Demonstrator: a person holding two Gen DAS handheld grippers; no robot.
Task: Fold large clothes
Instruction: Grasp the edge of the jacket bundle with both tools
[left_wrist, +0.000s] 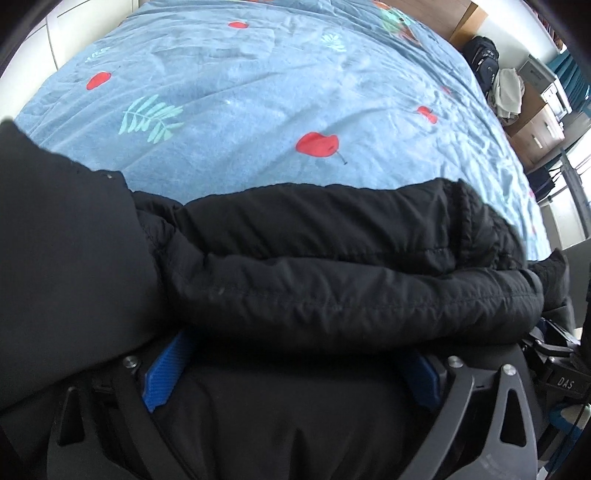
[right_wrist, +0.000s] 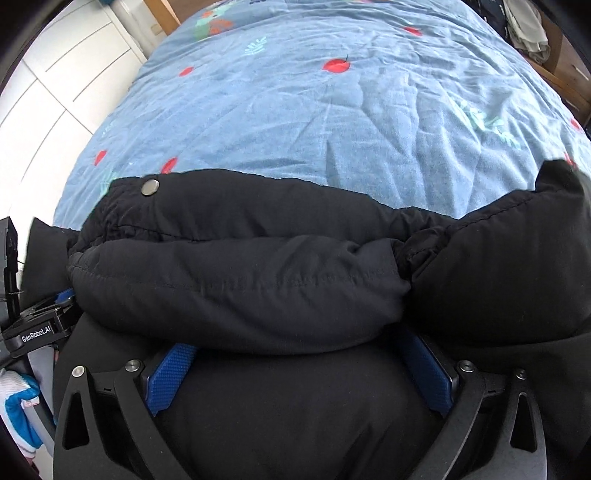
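Your black jacket (left_wrist: 332, 266) lies bunched on the bed (left_wrist: 258, 110), at the near edge, and it fills the lower half of both wrist views. Much of it is cut off: its ends run out of frame, and you cannot tell front from back or make out the collar. A padded roll, perhaps a sleeve (right_wrist: 236, 288), lies across the top, long axis running left to right in both views. A metal snap (right_wrist: 150, 187) shows near the far left edge in the right wrist view.

Your left gripper (left_wrist: 295, 373) has its jaws spread wide, with jacket fabric bulging between the blue pads (left_wrist: 166, 373); the fingertips are buried under the roll, so you cannot see whether they touch anything. Your right gripper (right_wrist: 301, 376) is the same: jaws wide, pads (right_wrist: 170, 376) partly hidden, fabric between them, not pinched.

Beyond the jacket the blue sheet is wrinkled and printed with red fruit. Further off stand white cabinets (right_wrist: 66, 74), a backpack (left_wrist: 484, 59) and a dresser (left_wrist: 535, 133).
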